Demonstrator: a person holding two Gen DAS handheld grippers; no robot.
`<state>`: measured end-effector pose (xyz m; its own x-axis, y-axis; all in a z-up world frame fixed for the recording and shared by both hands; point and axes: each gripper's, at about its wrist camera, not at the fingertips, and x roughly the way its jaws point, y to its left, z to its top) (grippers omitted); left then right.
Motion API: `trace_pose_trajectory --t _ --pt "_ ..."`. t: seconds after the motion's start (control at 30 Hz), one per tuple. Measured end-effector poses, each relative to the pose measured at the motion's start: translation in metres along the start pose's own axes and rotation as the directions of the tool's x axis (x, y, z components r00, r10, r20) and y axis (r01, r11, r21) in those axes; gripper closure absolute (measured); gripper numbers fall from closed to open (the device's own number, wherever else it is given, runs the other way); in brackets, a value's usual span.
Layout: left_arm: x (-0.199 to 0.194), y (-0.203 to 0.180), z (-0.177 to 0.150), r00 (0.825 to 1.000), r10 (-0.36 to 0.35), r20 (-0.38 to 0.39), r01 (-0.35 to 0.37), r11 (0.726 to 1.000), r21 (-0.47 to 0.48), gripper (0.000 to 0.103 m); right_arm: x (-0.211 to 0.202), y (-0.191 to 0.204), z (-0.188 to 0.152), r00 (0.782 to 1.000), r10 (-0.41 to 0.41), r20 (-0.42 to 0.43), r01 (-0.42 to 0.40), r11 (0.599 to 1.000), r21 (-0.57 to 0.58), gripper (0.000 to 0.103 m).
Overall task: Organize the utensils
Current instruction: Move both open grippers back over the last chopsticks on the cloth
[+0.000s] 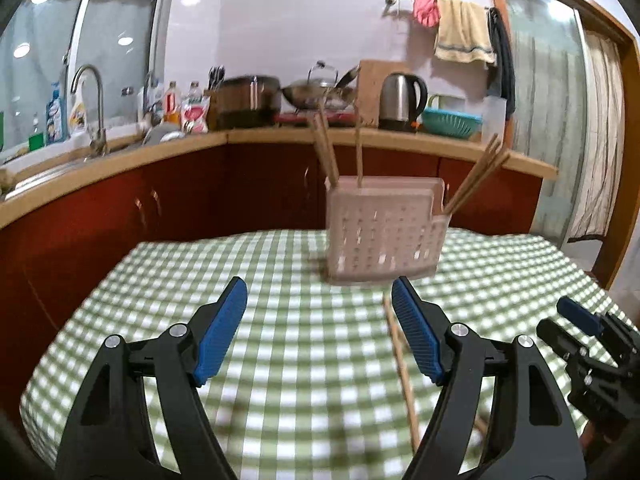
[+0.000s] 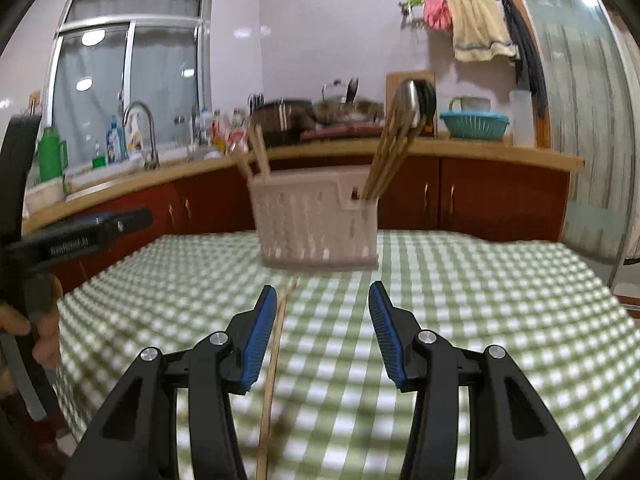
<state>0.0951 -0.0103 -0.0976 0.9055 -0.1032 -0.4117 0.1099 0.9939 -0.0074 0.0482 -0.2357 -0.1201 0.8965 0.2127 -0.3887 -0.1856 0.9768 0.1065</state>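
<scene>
A pale perforated utensil holder (image 1: 382,232) (image 2: 316,226) stands on the green checked tablecloth, with several wooden chopsticks (image 1: 326,148) (image 2: 386,160) upright in its compartments. One loose chopstick (image 1: 402,372) (image 2: 272,372) lies flat on the cloth in front of it. My left gripper (image 1: 319,292) is open over the cloth, nothing between its blue pads; the loose chopstick runs under its right finger. My right gripper (image 2: 322,298) is open and empty too, the chopstick lying just beside its left finger (image 2: 258,344). The views are blurred.
The table (image 1: 168,280) drops off at its left and right edges. Behind it runs a kitchen counter (image 1: 248,136) with a sink, bottles, pots and a kettle (image 1: 402,102). The right gripper shows at the left wrist view's right edge (image 1: 576,320); a hand (image 2: 44,336) holds the left one.
</scene>
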Motion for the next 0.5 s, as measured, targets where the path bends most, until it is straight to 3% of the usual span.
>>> trace_pose_trajectory --t 0.33,0.5 --pt "-0.017 0.008 -0.049 0.995 0.035 -0.088 -0.035 0.999 0.001 0.030 -0.002 0.011 -0.048 0.992 0.042 -0.116 -0.041 0.999 0.008 0.059" --pt "-0.020 0.009 -0.060 0.993 0.039 -0.114 -0.039 0.999 0.002 0.030 0.000 0.020 -0.058 0.986 0.062 -0.155 -0.064 0.998 -0.008 0.068"
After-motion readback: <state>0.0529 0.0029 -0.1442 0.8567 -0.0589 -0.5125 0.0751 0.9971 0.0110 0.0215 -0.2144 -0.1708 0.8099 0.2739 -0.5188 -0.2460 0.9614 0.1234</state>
